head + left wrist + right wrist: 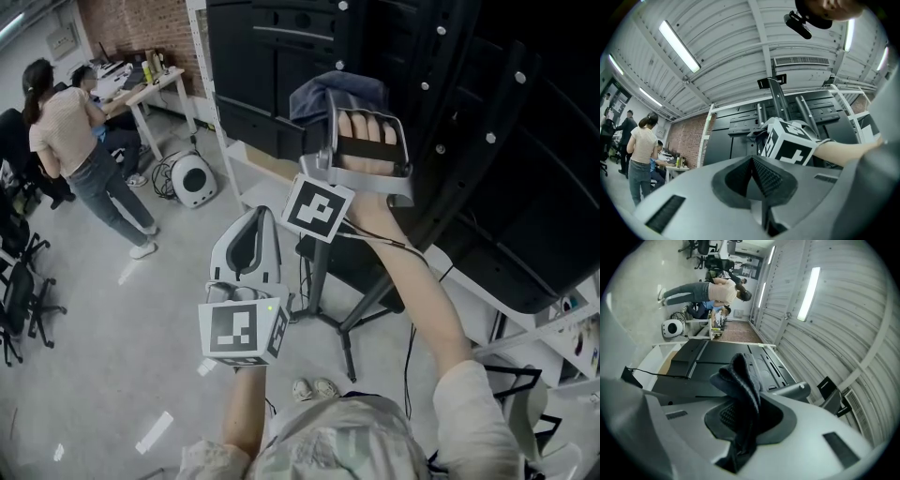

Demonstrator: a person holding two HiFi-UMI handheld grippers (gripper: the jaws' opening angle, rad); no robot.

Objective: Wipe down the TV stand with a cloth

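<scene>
My right gripper [330,120] is raised against the black TV stand [469,122] and is shut on a dark blue-grey cloth [330,92], which bunches above the hand. In the right gripper view the cloth [740,380] hangs pinched between the jaws of that gripper [743,416], with the stand's black panels [717,359] behind it. My left gripper [262,217] is held lower and to the left, apart from the stand, shut with nothing in it. Its pads [761,176] meet in the left gripper view, where the stand's uprights [780,101] rise behind the right gripper's marker cube [790,143].
The stand's pole [319,272] and splayed legs [352,323] stand on the grey floor just ahead of my feet. A white round appliance [194,178] with a cable lies on the floor at the left. People [70,141] are at a desk far left, near office chairs [19,291].
</scene>
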